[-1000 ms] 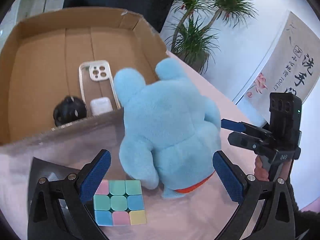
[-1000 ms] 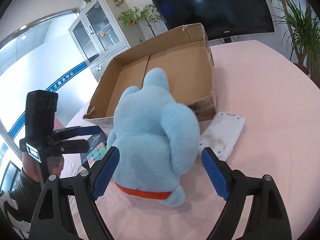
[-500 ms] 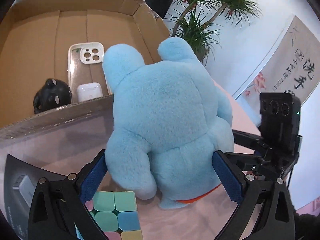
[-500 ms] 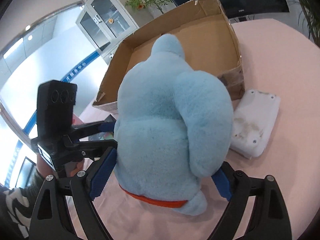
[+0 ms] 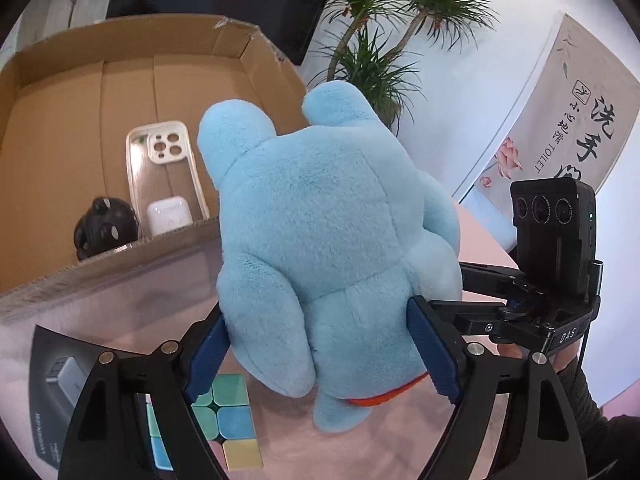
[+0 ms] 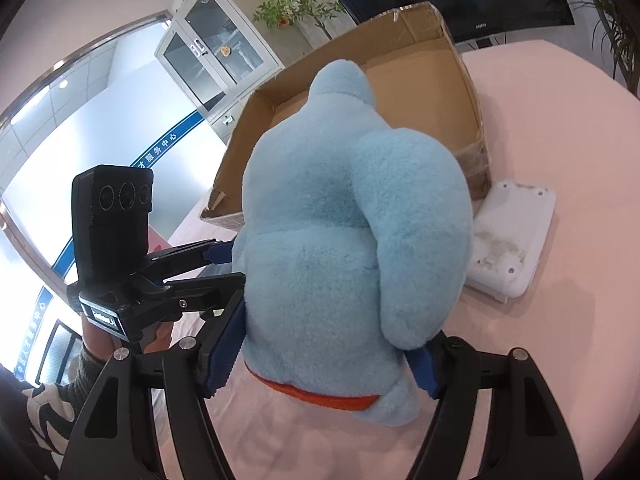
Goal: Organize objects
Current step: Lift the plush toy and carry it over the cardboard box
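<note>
Tabletop: both claws have closed on plush (image 5: 332,236).

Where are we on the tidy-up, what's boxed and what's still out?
Boxed: phone case, earbud case, black toy in the cardboard box. In hand: both grippers squeeze the blue plush. Left out: cube, white device, dark packet.

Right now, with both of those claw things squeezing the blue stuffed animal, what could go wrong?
1. The blue plush toy is soft, so the left gripper and right gripper, pinching only its lower body, might let it sag or slip.
2. The puzzle cube sits right under the toy and could get knocked.
3. In the cardboard box, the phone case, earbud case and black ball could be buried or shoved.
</note>
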{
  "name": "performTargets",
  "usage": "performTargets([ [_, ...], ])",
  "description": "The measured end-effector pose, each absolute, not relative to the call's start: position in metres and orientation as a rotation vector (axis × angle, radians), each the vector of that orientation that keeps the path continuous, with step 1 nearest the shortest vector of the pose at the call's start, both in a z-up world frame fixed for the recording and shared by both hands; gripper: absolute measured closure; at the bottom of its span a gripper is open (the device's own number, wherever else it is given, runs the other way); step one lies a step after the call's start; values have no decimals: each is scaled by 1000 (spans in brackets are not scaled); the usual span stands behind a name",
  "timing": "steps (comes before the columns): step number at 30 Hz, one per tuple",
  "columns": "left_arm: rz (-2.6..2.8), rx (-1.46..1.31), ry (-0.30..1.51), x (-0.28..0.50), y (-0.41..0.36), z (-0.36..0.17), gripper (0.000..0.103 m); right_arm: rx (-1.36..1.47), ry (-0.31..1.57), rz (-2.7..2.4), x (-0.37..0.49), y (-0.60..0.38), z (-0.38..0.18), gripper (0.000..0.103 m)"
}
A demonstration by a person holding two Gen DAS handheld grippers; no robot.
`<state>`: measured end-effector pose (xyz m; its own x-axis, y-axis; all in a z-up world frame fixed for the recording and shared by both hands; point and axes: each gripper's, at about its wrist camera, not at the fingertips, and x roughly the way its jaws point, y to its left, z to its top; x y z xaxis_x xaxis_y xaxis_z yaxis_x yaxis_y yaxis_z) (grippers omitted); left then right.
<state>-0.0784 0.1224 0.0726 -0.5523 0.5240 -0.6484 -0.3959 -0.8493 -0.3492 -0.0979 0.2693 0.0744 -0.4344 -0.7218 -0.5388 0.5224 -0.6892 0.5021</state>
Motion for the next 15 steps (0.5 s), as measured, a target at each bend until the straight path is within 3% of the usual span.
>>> performTargets([
  [15,2500,-908,-155,-54,94,138,19,831,-214,-2189,-99,243,136,33],
])
